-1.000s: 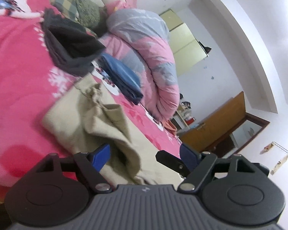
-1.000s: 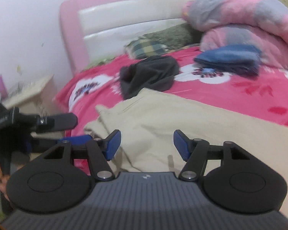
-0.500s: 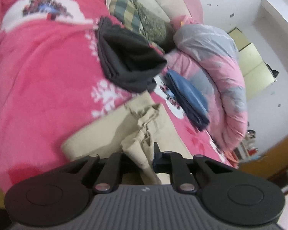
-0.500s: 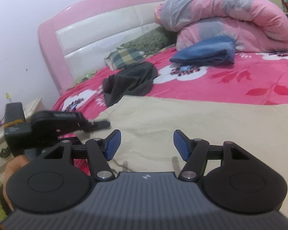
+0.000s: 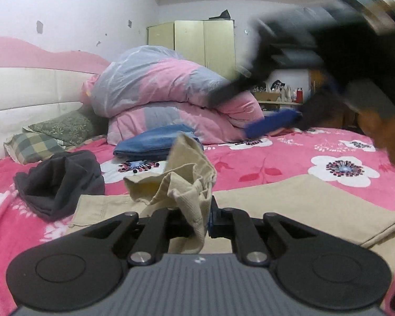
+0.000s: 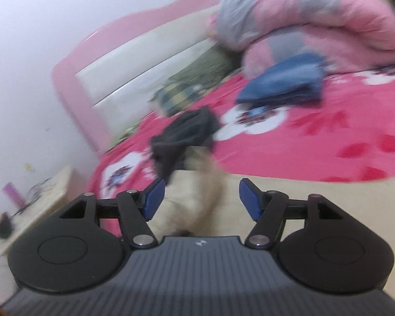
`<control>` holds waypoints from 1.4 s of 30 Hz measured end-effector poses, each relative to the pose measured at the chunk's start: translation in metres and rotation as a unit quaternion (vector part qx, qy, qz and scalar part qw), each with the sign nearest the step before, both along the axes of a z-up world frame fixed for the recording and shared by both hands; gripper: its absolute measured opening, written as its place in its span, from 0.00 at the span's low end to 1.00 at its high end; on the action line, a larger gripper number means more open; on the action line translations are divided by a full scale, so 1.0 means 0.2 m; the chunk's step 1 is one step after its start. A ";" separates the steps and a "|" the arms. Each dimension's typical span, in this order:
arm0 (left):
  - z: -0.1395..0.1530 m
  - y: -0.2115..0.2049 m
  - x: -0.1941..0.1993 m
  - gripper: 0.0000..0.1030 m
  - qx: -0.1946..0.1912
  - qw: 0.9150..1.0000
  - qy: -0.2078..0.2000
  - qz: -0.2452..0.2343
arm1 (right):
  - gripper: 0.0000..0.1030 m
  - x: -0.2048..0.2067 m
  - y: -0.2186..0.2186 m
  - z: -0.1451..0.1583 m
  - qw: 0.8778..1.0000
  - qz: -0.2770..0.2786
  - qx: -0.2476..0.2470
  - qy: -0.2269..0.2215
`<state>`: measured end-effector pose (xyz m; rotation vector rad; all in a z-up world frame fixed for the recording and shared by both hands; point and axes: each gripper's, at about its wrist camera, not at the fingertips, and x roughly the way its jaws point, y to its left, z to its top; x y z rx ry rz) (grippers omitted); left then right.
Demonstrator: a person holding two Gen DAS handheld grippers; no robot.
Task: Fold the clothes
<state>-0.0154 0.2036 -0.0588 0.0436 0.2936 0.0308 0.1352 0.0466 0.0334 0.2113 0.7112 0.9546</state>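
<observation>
Pinching a bunched fold of the beige trousers (image 5: 189,184), the left gripper (image 5: 197,226) has its jaws pressed together on the cloth, lifting that fold off the bed (image 5: 289,155). The rest of the trousers lies flat on the pink flowered bedspread, in front of the folded blue garment (image 5: 152,142). A dark grey garment (image 5: 63,179) sits crumpled to the left of the trousers. The right gripper (image 6: 200,200) hovers above the trousers, its jaws opening with nothing pinched between them. A pink and grey duvet (image 5: 166,92) is piled behind the blue garment. No writing is readable anywhere.
</observation>
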 end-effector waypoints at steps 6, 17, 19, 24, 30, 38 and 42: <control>-0.02 0.02 0.01 0.10 -0.004 1.000 0.002 0.010 | 0.74 0.12 0.19 0.02 0.996 0.033 -0.065 0.049; -0.08 -0.13 0.03 0.11 0.087 0.996 0.012 -0.032 | 0.72 0.01 0.35 0.03 0.984 0.058 -0.150 -0.070; -0.10 -0.18 0.03 0.11 0.121 0.992 0.014 -0.036 | 0.72 0.01 0.43 0.01 0.978 0.089 -0.170 -0.076; -0.16 -0.27 0.03 0.11 0.183 0.982 0.018 -0.049 | 0.52 0.11 0.54 -0.15 0.973 0.093 -0.209 -0.039; -0.15 -0.23 0.05 0.11 0.147 0.988 0.023 -0.040 | 0.16 0.32 0.19 -0.27 0.992 -0.041 -0.084 0.080; -0.13 -0.19 0.06 0.11 0.116 0.992 0.026 -0.036 | 0.28 0.46 -0.39 -0.62 0.921 -0.203 0.141 0.300; -0.12 -0.18 0.07 0.11 0.109 0.993 0.021 -0.028 | 0.61 0.44 -0.36 -0.63 0.918 -0.174 0.153 0.322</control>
